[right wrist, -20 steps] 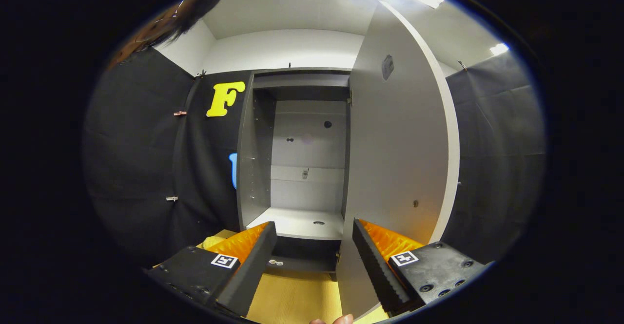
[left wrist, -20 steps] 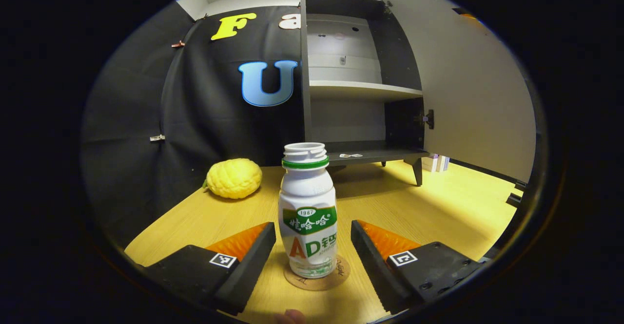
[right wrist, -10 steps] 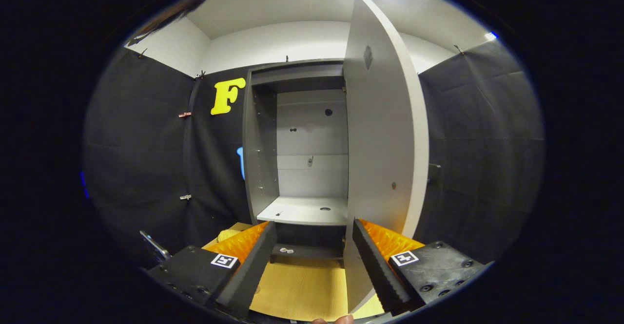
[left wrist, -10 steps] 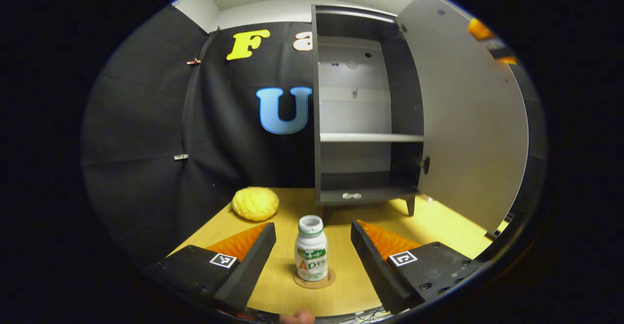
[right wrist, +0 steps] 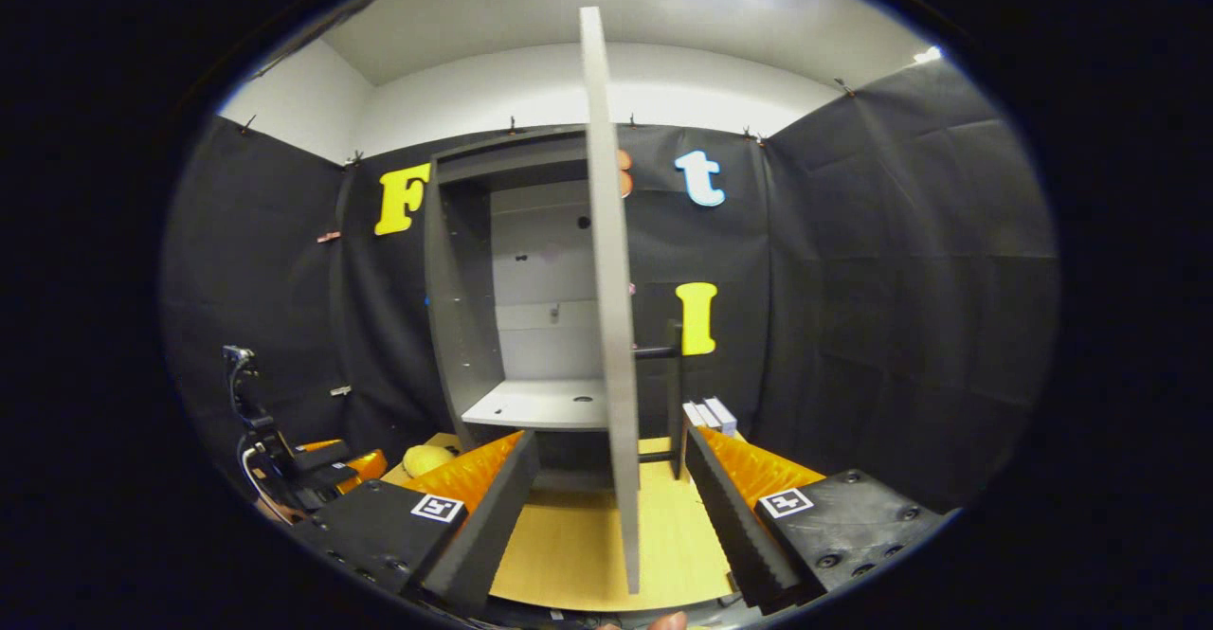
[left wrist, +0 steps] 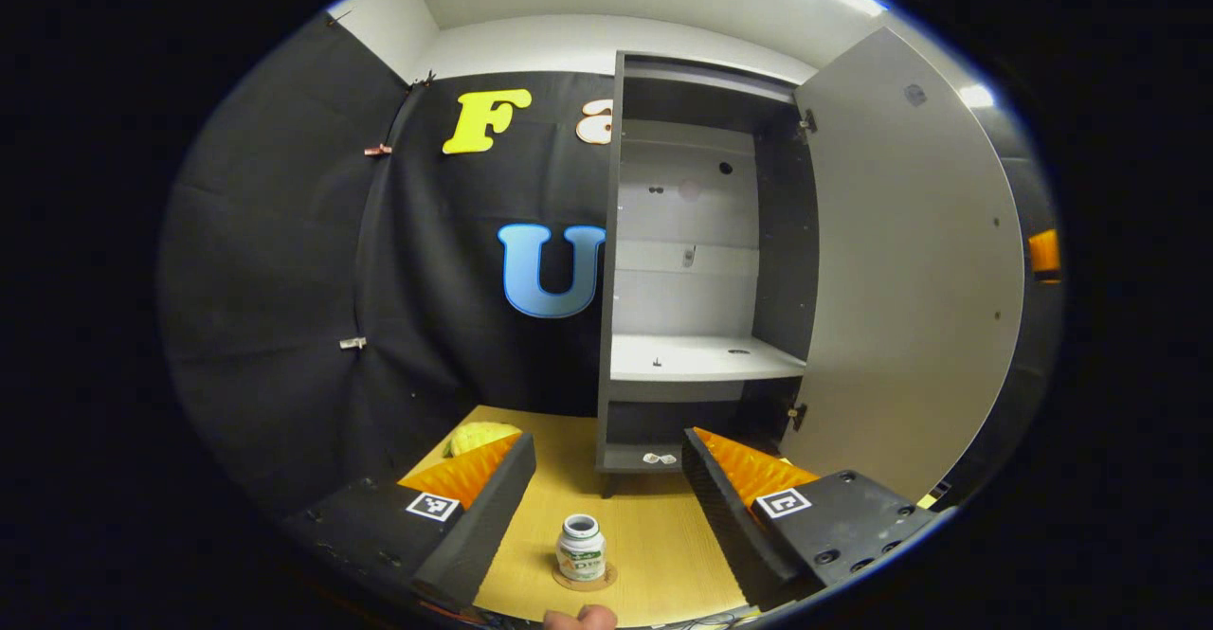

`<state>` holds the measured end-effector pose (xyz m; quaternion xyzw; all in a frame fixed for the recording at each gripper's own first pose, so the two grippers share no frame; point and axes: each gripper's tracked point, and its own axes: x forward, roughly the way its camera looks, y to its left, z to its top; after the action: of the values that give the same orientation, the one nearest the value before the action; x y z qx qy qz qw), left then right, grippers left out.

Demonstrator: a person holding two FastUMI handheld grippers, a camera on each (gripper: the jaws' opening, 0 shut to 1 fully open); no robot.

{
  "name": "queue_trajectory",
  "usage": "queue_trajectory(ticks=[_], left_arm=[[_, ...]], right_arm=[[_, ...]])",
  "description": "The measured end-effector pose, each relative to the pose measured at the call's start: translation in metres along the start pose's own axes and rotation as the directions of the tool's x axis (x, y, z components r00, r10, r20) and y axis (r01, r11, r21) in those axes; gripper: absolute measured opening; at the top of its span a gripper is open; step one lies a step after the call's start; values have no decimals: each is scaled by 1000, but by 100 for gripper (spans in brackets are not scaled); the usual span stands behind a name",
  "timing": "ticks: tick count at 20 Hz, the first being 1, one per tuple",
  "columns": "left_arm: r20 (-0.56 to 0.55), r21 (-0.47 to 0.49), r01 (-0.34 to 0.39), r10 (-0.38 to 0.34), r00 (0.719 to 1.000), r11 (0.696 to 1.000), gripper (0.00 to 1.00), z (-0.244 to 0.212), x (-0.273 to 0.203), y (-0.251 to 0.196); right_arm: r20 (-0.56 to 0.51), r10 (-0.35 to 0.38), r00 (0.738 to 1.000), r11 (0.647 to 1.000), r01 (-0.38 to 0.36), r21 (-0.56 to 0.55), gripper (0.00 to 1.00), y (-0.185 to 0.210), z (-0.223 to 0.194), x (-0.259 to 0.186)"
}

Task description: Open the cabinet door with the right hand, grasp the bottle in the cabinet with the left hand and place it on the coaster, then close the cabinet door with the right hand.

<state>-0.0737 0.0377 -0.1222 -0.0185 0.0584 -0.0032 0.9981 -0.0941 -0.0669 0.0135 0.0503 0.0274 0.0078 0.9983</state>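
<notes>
A small white bottle with a green band stands upright on a round coaster on the wooden table. My left gripper is open, well back from the bottle and above it. The grey cabinet stands open, its shelves bare, and its door is swung out to the right. In the right gripper view the door shows edge-on, with its dark handle on the right face. My right gripper is open, and the door's edge lines up between its fingers without touching them.
A bumpy yellow fruit lies on the table left of the cabinet. Small white boxes sit behind the door. The left gripper with its cable shows at the far left of the right gripper view.
My left gripper has drawn back and up from the bottle, which stays on the coaster. My right gripper has swung rightward until the door shows edge-on.
</notes>
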Motion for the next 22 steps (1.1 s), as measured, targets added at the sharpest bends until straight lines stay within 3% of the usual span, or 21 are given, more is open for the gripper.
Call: queue_trajectory(ticks=[2, 4, 7, 14, 15, 22], left_arm=[[18, 21, 7, -8, 1000, 1000, 98, 11, 1, -1], [37, 35, 18, -19, 999, 999, 98, 17, 3, -7], [35, 21, 26, -27, 999, 999, 98, 11, 1, -10], [52, 15, 4, -5, 999, 1000, 98, 15, 2, 1], [56, 17, 3, -4, 998, 1000, 99, 15, 3, 1], [47, 7, -24, 23, 999, 1000, 98, 10, -3, 14]], right_arm=[[10, -50, 999, 999, 50, 11, 97, -25, 1, 4], [13, -69, 997, 997, 69, 22, 100, -42, -1, 12], [-12, -88, 996, 996, 88, 9, 97, -59, -9, 32], [-13, -59, 998, 998, 59, 22, 97, -22, -6, 47], [-12, -43, 999, 998, 43, 34, 100, -14, -8, 47], [-29, 106, 994, 994, -105, 41, 98, 77, -21, 65]])
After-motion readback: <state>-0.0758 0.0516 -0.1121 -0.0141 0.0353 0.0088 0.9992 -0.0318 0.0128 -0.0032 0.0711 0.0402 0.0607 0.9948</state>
